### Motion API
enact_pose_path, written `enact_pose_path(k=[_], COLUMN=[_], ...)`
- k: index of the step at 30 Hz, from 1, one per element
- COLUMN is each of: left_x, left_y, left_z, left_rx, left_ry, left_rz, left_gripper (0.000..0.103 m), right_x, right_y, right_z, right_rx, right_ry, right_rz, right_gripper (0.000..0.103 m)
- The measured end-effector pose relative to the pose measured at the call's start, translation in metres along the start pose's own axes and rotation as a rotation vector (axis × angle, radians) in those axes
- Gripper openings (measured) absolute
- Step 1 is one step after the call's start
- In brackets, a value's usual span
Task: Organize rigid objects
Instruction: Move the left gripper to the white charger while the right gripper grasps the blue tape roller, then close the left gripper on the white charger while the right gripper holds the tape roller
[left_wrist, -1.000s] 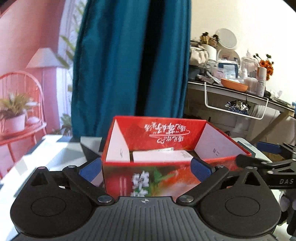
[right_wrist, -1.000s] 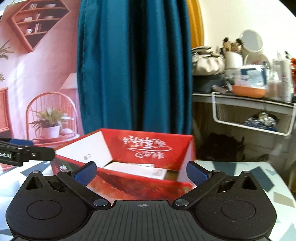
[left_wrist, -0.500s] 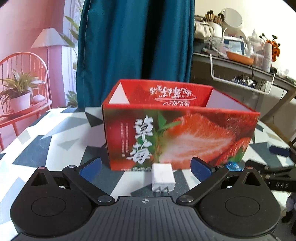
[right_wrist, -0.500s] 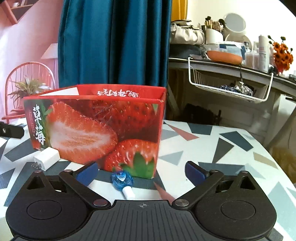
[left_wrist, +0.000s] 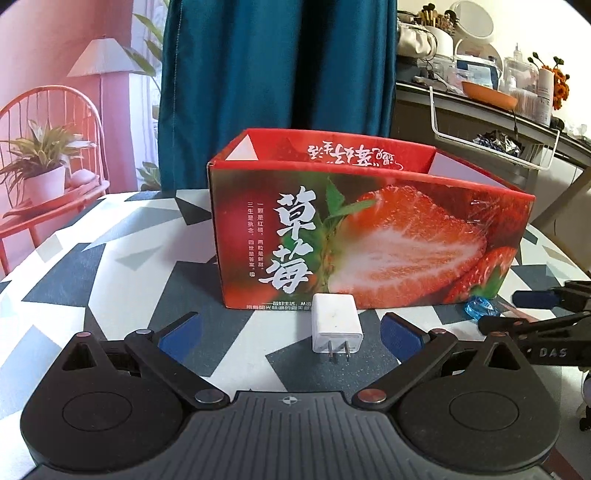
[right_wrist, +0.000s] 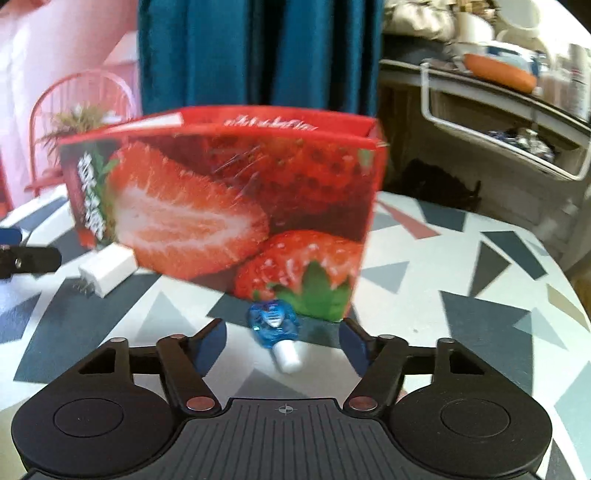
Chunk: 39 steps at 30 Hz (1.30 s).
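A red strawberry-print box (left_wrist: 369, 236) stands open-topped on the patterned table; it also shows in the right wrist view (right_wrist: 229, 206). A white plug adapter (left_wrist: 336, 325) lies in front of it, between the fingers of my open left gripper (left_wrist: 290, 332); it also shows in the right wrist view (right_wrist: 107, 271). A small blue object with a white cap (right_wrist: 275, 328) lies by the box's near corner, between the fingers of my open right gripper (right_wrist: 282, 343); it also shows in the left wrist view (left_wrist: 480, 306). Neither gripper touches anything.
The table (left_wrist: 110, 273) has a grey, white and dark triangle pattern. A teal curtain (left_wrist: 277, 66) hangs behind. A cluttered shelf with a wire basket (left_wrist: 491, 147) stands at the right. A red chair with a potted plant (left_wrist: 44, 173) is at the left.
Both grippers came down from above the box to table level in front of it. The right gripper has closed in on the blue object and narrowed somewhat.
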<state>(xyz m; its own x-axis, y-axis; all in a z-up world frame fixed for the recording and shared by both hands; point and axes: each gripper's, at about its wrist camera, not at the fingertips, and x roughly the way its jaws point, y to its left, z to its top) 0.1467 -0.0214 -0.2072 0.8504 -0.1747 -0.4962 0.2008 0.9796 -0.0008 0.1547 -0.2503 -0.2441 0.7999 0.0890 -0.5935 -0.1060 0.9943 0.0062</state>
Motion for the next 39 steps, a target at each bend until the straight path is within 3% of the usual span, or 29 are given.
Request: enact_pose_path(k=[3,10,17,20,31,35,39], left_x=[0.001,0.005,0.008,0.010,0.019,0.028,0.037], left_y=[0.001,0.000,-0.002,-0.002,-0.007,-0.011,-0.014], left_z=[-0.001,-0.002,-0.004,-0.005,-0.004,-0.003,0.002], left_rx=[-0.002,-0.007,-0.007,-0.010,-0.007,-0.013,-0.031], left_ry=[0.008,0.019,0.032,0.041,0.069,0.106,0.120], left_rz=[-0.002,-0.003,-0.010,-0.007,0.011,0.007,0.014], left_gripper=[0.103,0.103,0.103,0.103,0.101,0.091,0.090], right_x=[0.014,0.022,0.024,0.023,0.023,0.023,0.024], right_y=[0.008,0.002,-0.005,-0.008,-0.001,-0.002,0.000], right_z=[0.002,0.006,0.006,0.004,0.004,0.004,0.004], right_rx=[-0.044,0.025,0.065,0.088,0.035,0.039,0.032], right_ry=[0.053,0.047,0.036,0.025,0.017,0.016,0.015], right_rz=[-0.002,0.012,0.024,0.016,0.054,0.059,0.054], right_gripper=[0.055,0.042,0.038,0.028,0.028,0.028,0.028])
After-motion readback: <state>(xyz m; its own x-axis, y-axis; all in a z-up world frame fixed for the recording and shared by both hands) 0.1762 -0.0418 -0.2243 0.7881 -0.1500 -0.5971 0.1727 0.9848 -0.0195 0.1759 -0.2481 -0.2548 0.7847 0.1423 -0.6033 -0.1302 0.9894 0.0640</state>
